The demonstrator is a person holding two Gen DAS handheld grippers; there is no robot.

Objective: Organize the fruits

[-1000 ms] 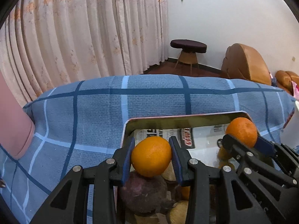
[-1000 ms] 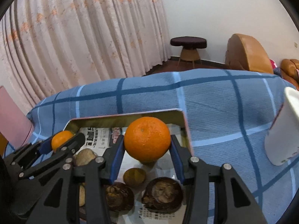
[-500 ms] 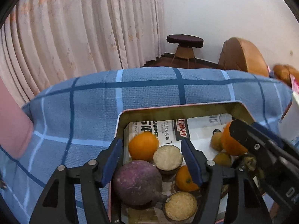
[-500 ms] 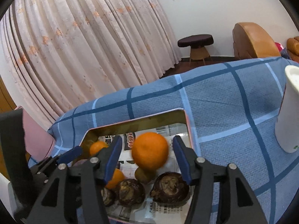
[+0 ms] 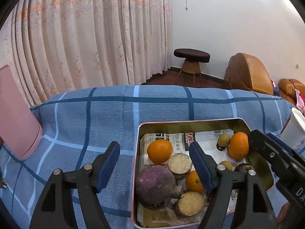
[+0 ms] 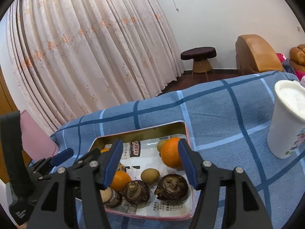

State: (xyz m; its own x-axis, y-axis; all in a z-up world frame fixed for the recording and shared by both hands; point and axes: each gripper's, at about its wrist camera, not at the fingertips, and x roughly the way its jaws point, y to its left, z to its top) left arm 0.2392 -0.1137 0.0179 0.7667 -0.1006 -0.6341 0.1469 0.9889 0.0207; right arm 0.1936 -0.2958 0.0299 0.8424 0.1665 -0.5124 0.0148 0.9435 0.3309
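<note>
- Left claw [image 5: 154, 158] opening wider, nothing gripped; the left orange [image 5: 159, 151] it frames lies loose in the tin [image 5: 190, 123], near the tin's far left corner
- Right claw [image 6: 148, 160] open w/ nothing pinched; the right orange [image 6: 170, 152] sits on the tin's paper liner by the tin's right wall, close to the right pad (can't tell if it's brushing it)
- Step in hand, I'd say: letting go + backing out after dropping both oranges in
- To do it well: lift each claw up and back along its own line, not sideways, so no pad nudges an orange and sets it rolling
- Round fruit on slick paper rolls easily; the small greenish fruit [image 6: 150, 175] and the dark halved pieces [image 6: 172, 187] in front are easy to bump on the way out
- Purple root [image 5: 154, 184] sits right under the left claw's path (keep the lower edge above it)
- White cup [image 6: 286, 122] stands on the blue checked cloth [image 5: 95, 124] to the right of the tin, apart from it; swing the right claw clear of it
- Both claws crowd the same tin, so pull out one at a time to avoid a clash
</note>
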